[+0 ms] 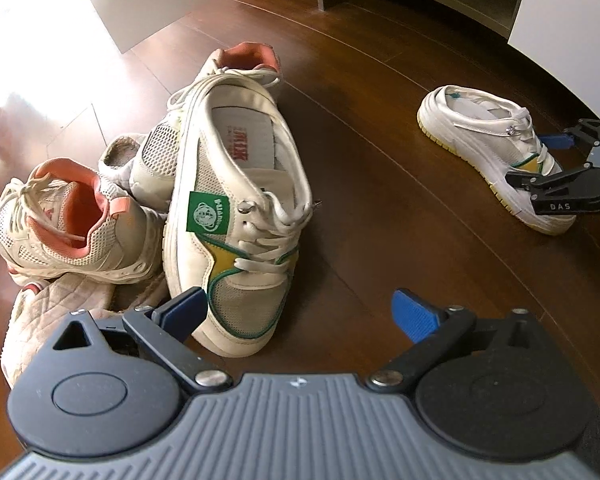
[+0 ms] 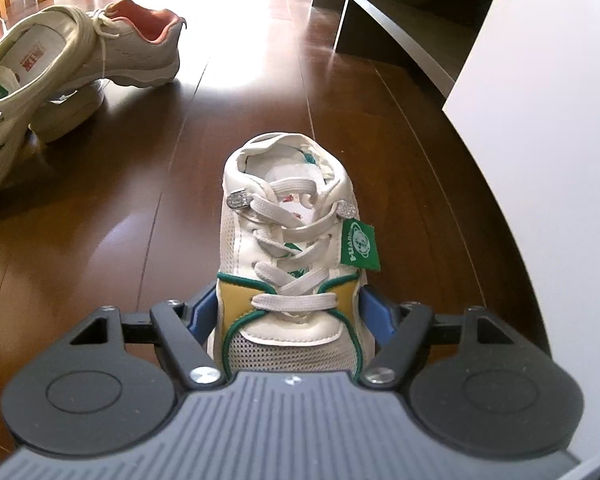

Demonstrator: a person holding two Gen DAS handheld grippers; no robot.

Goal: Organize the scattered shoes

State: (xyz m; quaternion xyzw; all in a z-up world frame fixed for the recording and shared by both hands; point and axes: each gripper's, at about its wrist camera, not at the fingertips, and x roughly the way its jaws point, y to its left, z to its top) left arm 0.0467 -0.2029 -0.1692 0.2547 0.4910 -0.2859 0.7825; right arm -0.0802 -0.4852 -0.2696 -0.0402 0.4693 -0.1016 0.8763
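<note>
Right tool (image 2: 288, 314) closed across the forefoot of 1 white sneaker (image 2: 296, 240) standing on the floor (image 2: 100, 208); left tool (image 1: 300, 316) open, empty, beside its mate (image 1: 236, 216) atop the pile. Light, soft uppers; grip midfoot

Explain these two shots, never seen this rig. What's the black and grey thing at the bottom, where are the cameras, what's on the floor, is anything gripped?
No robot arm here: a person holds a two-finger gripper in each hand, each with a fisheye camera looking along its fingers.

The left wrist view shows the left gripper, jaws open with nothing gripped, above a green and yellow sneaker leaning on a heap of pink-lined sneakers on the dark wood floor.

The right wrist view shows the right gripper, blue pads on either side of the matching sneaker, apparently pressing its sides. That shoe stands alone near a white cabinet.
</note>
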